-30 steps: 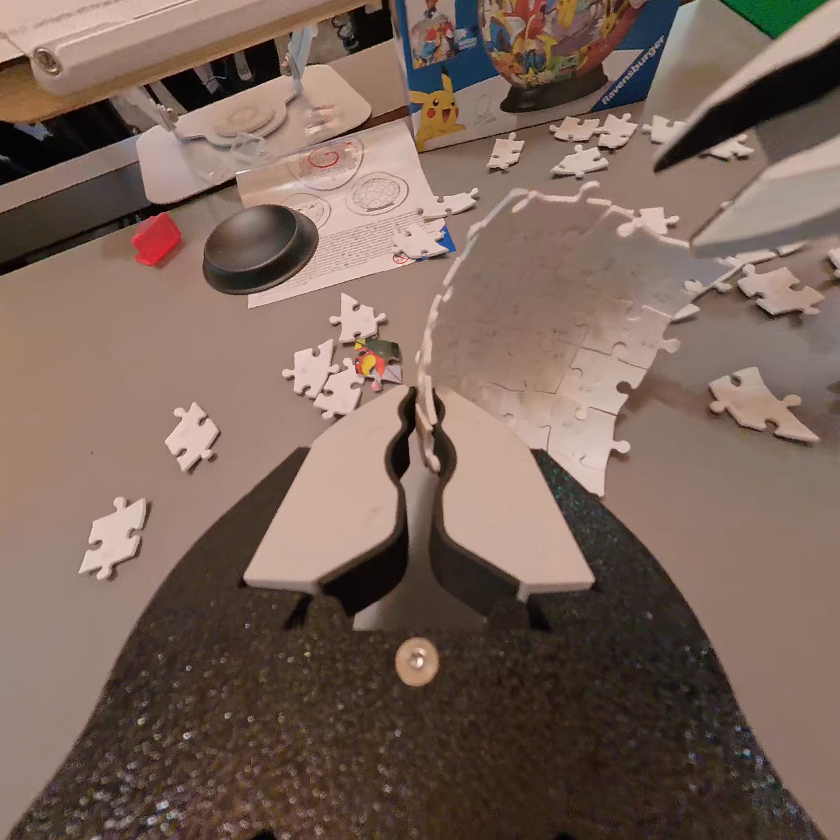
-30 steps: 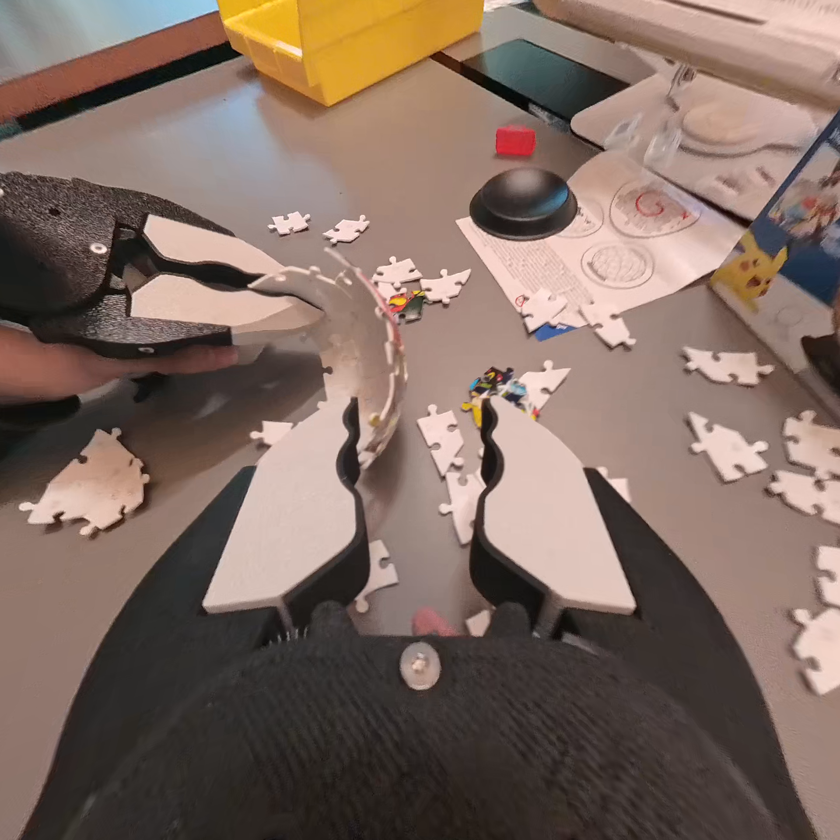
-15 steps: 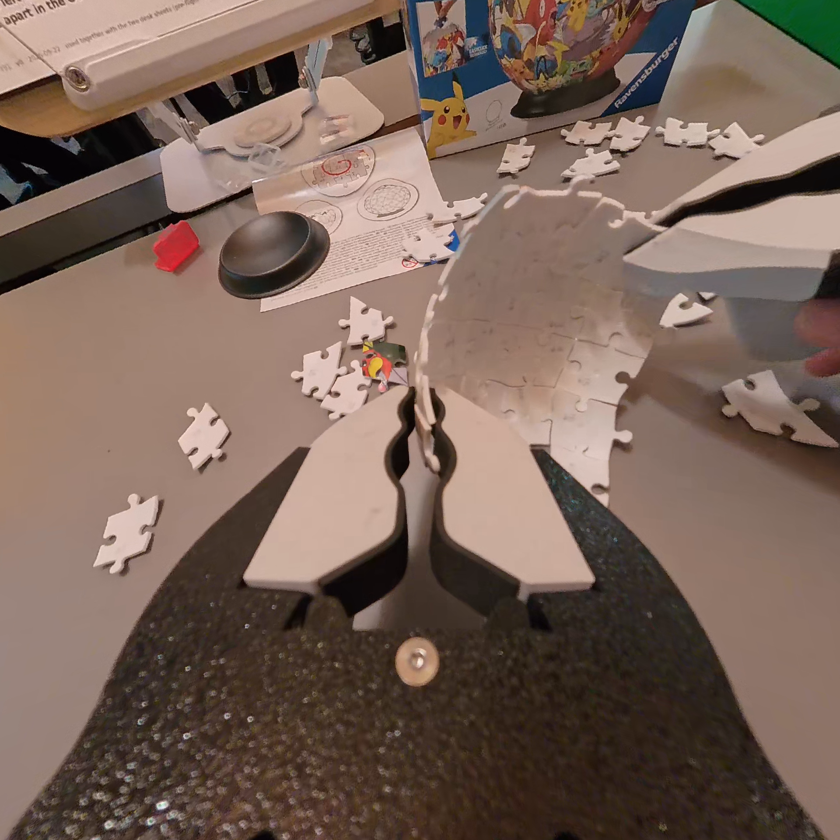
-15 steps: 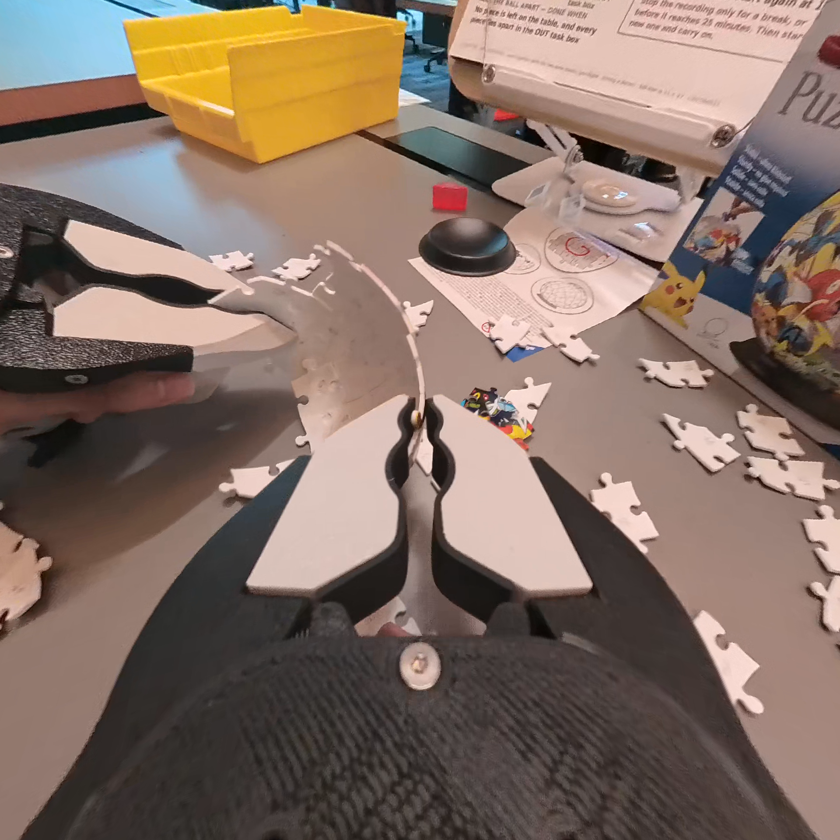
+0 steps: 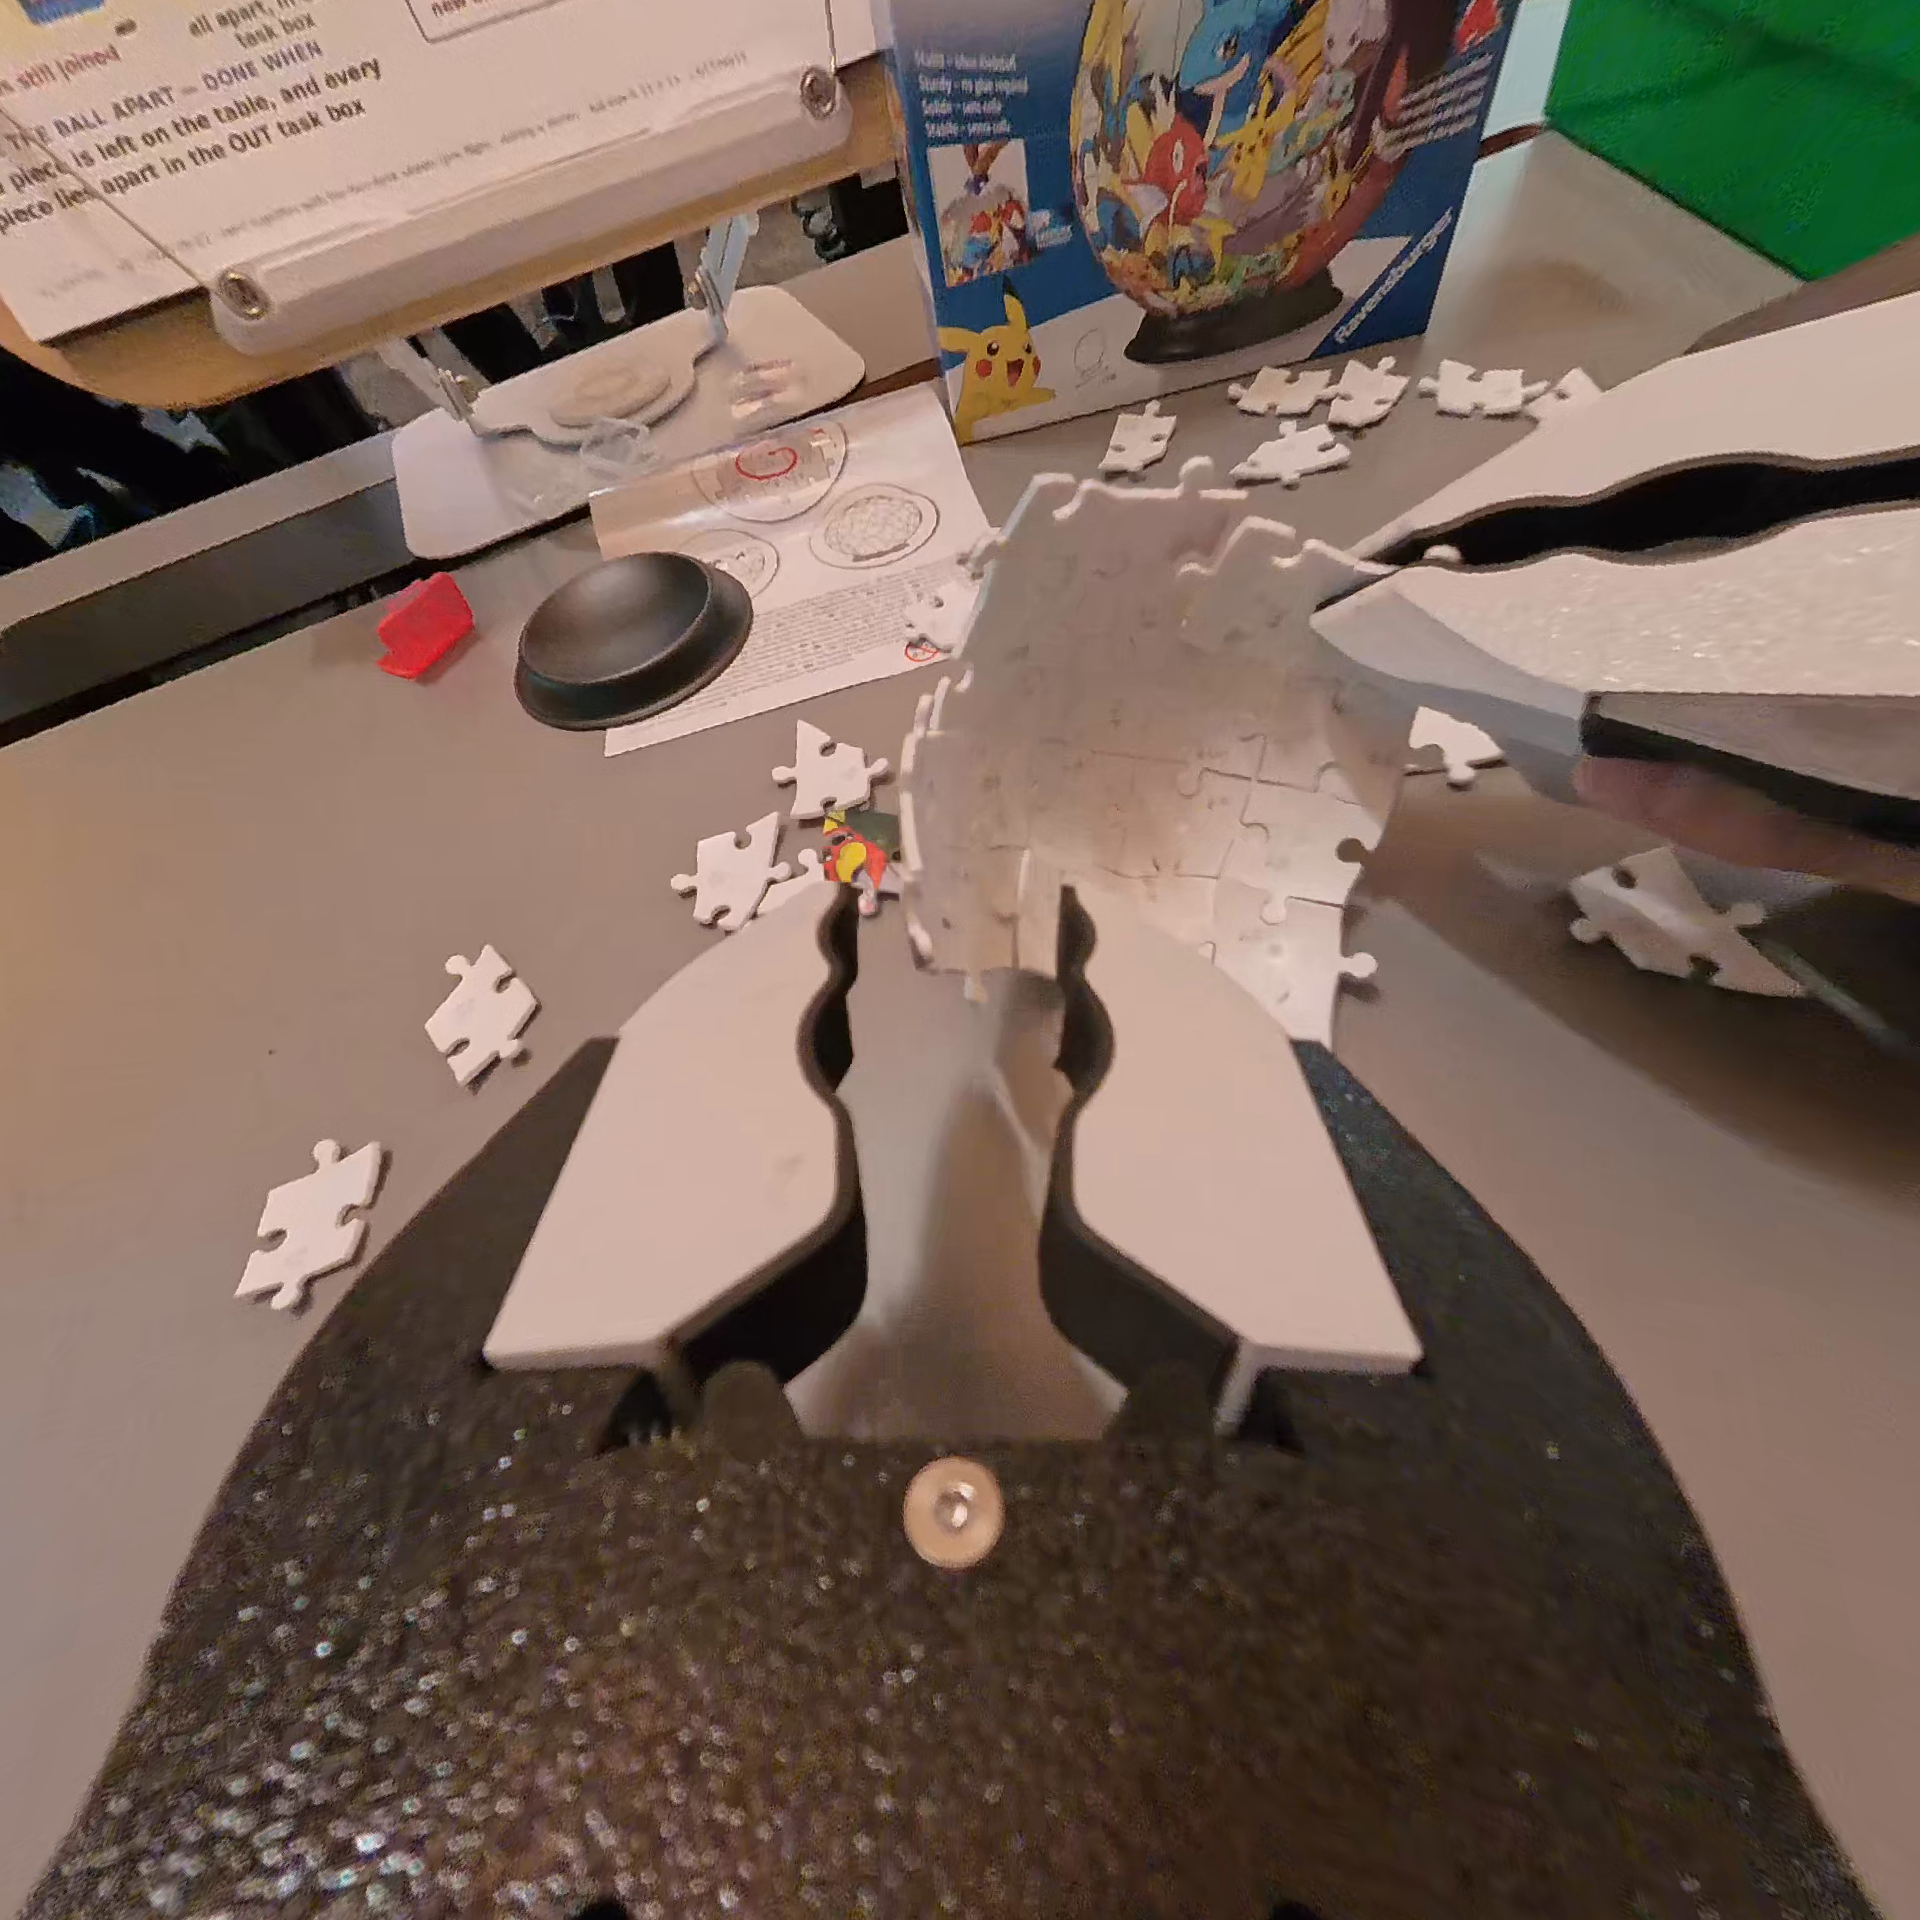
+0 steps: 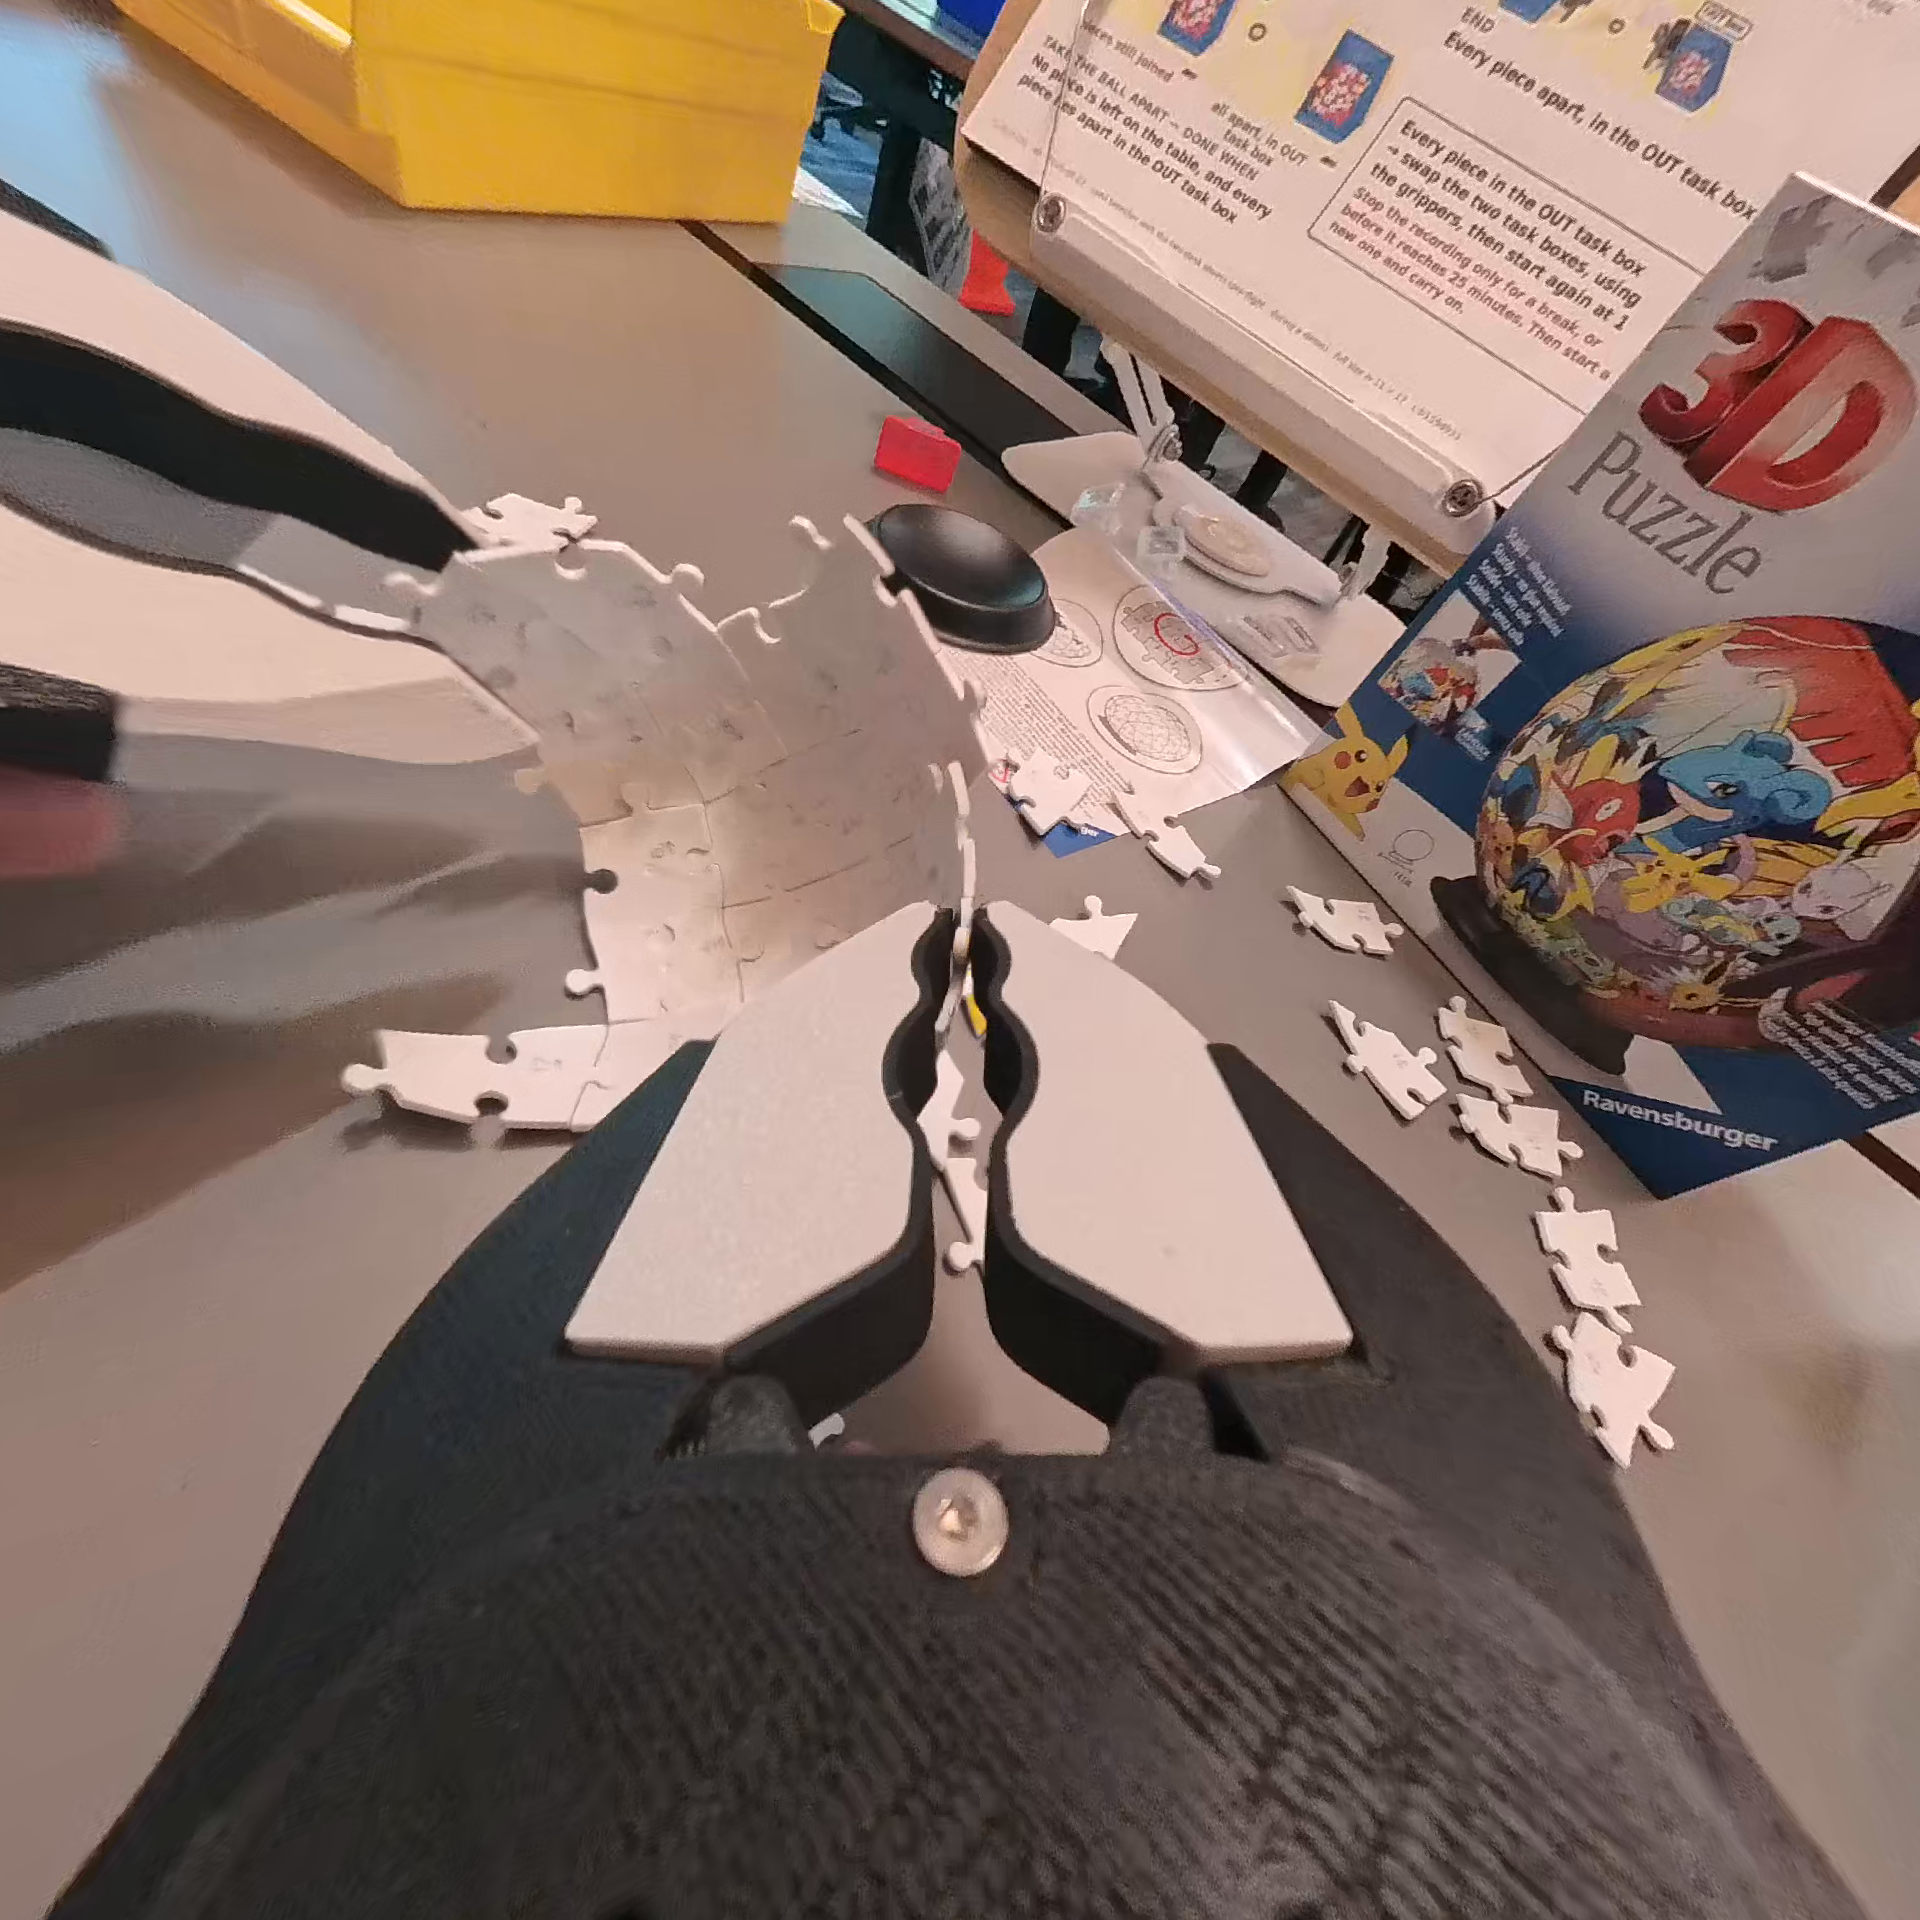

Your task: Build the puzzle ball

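Observation:
A curved white shell of joined puzzle pieces (image 5: 1143, 748) is held up above the grey table (image 5: 260, 883). My left gripper (image 5: 951, 914) is open; the shell's lower edge stands between its fingers, nearer the right finger (image 5: 1174, 1122), and neither pad presses on it. My right gripper (image 6: 961, 920) is shut on the shell's (image 6: 748, 769) edge. In the left wrist view the right gripper (image 5: 1361, 571) pinches the shell's upper right edge. In the right wrist view the left gripper (image 6: 416, 582) shows at the shell's far left edge with its fingers apart.
Loose white puzzle pieces (image 5: 478, 1013) lie scattered about, one of them coloured (image 5: 857, 847). A black round stand (image 5: 623, 644), a red block (image 5: 421, 623), a printed leaflet (image 5: 862, 582) and the puzzle box (image 5: 1195, 187) stand behind. A yellow bin (image 6: 582, 94) is far left. Spacing between my two grippers at the tips: around 10 cm. The red block (image 5: 421, 623) sits 25 cm or so from the ends of my left fingers. My right wrist view (image 6: 914, 448) looks at it from another angle.
The right gripper came in and shut on the shell's edge. The left gripper, shut on the shell until half a second ago, has now opened. The shell stays up in the right gripper.

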